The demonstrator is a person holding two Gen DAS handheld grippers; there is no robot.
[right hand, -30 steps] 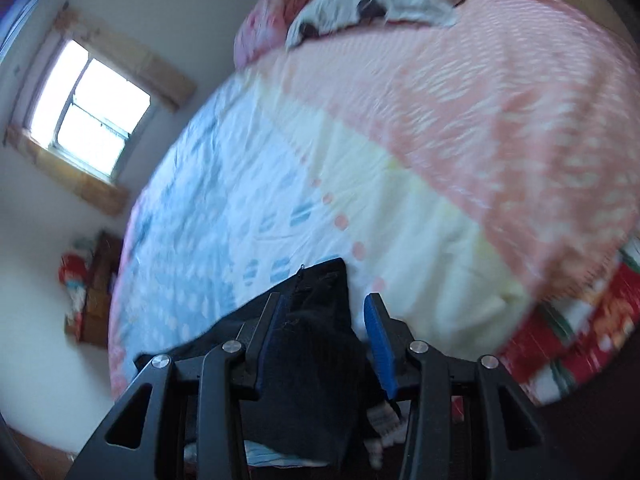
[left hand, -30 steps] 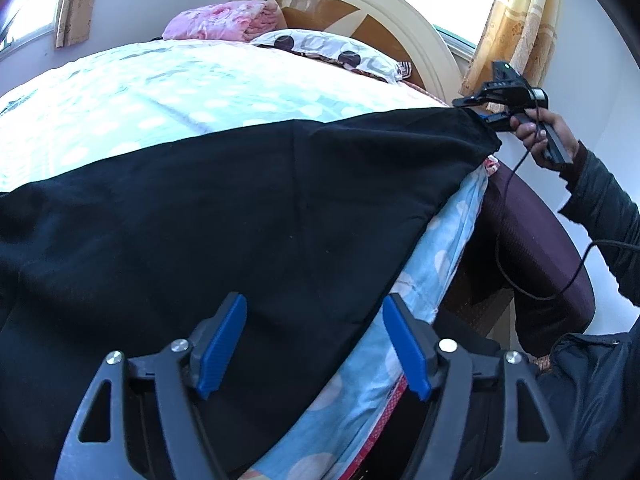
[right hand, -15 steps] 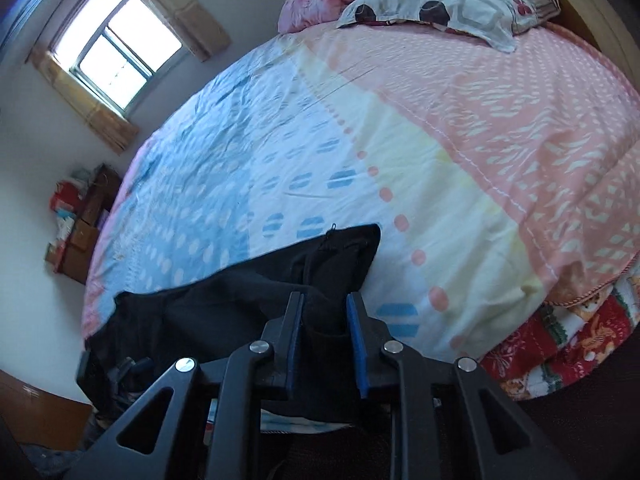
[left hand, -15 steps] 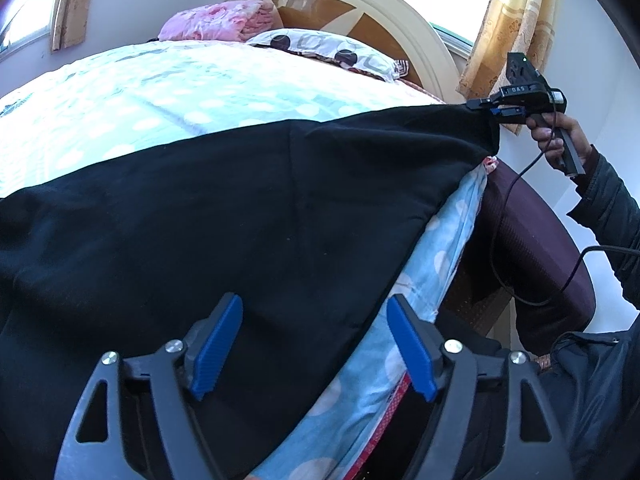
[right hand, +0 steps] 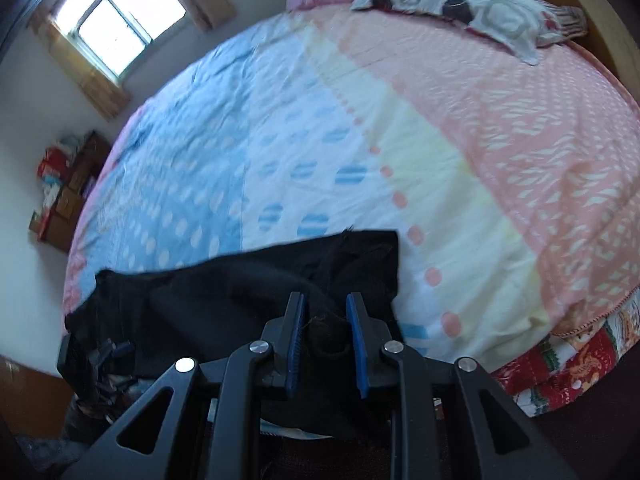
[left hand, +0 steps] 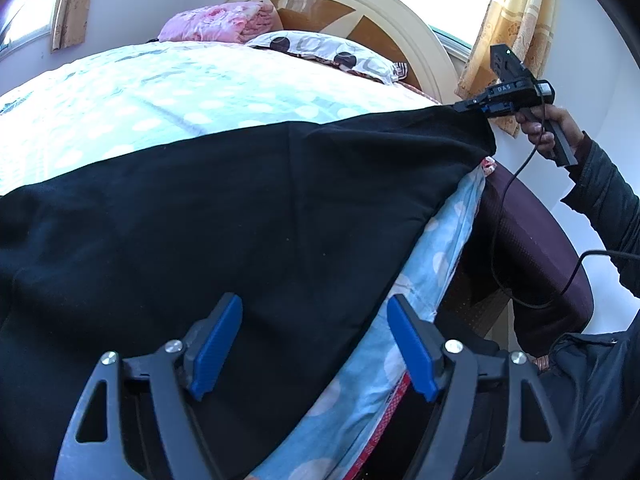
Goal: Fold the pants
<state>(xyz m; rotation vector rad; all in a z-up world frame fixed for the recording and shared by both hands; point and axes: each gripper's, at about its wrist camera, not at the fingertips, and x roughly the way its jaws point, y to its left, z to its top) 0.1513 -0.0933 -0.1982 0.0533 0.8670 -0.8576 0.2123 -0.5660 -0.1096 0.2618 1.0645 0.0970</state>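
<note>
Black pants (left hand: 240, 220) lie spread over the near side of the bed and hang off its edge. My left gripper (left hand: 314, 344) hovers just above them, its blue pads wide apart and pressing nothing. At the pants' far right corner, a hand holds my right gripper (left hand: 466, 106), which pinches the cloth and holds it a little above the bed edge. In the right wrist view the right gripper (right hand: 326, 336) has bunched black cloth squeezed between its pads, and the rest of the pants (right hand: 240, 280) trail left.
The bed's quilt (right hand: 400, 120) is blue, white, yellow and pink. A spotted pillow (left hand: 328, 54) and a pink folded blanket (left hand: 216, 22) lie by the headboard (left hand: 360, 4). A dark maroon chair (left hand: 532, 240) stands by the bed with a cable over it. Boxes (right hand: 60, 192) sit by the far wall.
My right gripper has shut on the pants' corner, rolled, and drawn it up and to the right, tightening the cloth. The left gripper has stayed where it was.
</note>
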